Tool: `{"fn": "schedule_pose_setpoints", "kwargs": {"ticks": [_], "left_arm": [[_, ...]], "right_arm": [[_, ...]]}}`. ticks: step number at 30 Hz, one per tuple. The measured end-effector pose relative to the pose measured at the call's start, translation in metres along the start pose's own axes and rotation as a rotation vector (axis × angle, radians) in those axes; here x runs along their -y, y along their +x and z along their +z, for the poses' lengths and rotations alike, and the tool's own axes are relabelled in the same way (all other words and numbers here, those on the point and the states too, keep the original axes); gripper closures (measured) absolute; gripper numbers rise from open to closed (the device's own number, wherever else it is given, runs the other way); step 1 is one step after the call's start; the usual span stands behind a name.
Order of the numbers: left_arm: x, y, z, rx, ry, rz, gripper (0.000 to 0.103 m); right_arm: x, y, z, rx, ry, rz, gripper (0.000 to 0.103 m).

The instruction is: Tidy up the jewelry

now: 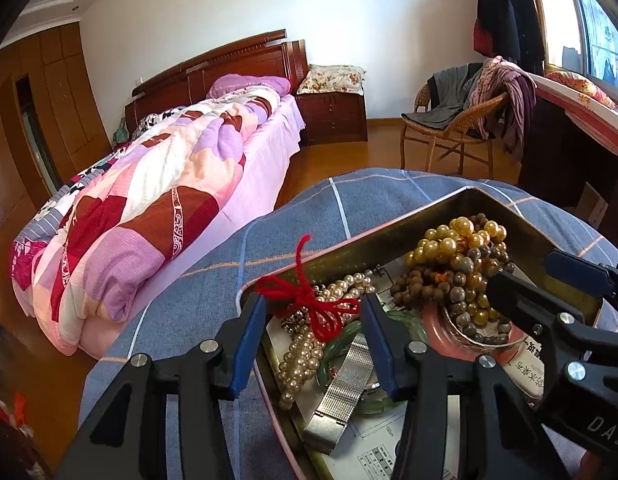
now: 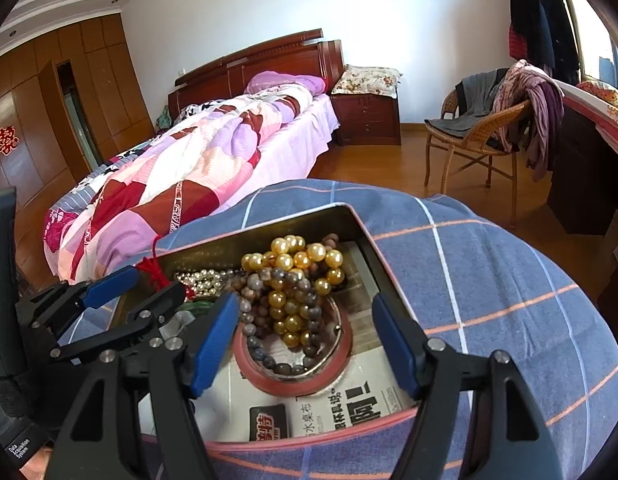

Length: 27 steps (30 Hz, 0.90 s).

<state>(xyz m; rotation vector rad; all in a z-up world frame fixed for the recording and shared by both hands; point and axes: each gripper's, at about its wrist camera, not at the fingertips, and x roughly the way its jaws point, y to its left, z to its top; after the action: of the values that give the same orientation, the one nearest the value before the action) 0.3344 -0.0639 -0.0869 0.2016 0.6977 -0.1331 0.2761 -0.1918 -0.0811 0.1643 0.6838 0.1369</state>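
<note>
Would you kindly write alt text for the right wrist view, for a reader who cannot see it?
An open right gripper hovers over a metal tin on a blue checked cloth, its fingers either side of a small bowl heaped with bead bracelets. The left gripper, also open, reaches in from the left; a bed and wicker chair stand behind.

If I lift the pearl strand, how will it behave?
The pearl strand lies bunched in loops, so it is probably floppy and will trail. The red cord lies across it, so that may drag along. Round glossy beads may slip between the left gripper pads.
</note>
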Motion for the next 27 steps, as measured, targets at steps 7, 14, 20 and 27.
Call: {"fn": "schedule_pose_setpoints", "kwargs": {"ticks": [7, 14, 20, 27], "left_arm": [[-0.007, -0.026, -0.007, -0.003, -0.042, -0.003, 0.044], [-0.009, -0.044, -0.023, -0.013, -0.06, -0.002, 0.04], [-0.009, -0.069, -0.036, 0.015, -0.051, 0.023, 0.04], [-0.012, -0.109, -0.052, 0.065, -0.076, 0.038, 0.033]], "right_arm": [[0.002, -0.013, -0.003, -0.008, 0.04, 0.004, 0.022], [-0.005, -0.04, -0.01, 0.028, 0.045, -0.006, 0.011], [-0.014, -0.057, -0.022, 0.043, 0.03, -0.046, 0.009], [-0.023, -0.087, -0.038, 0.088, 0.012, -0.072, 0.005]]}}
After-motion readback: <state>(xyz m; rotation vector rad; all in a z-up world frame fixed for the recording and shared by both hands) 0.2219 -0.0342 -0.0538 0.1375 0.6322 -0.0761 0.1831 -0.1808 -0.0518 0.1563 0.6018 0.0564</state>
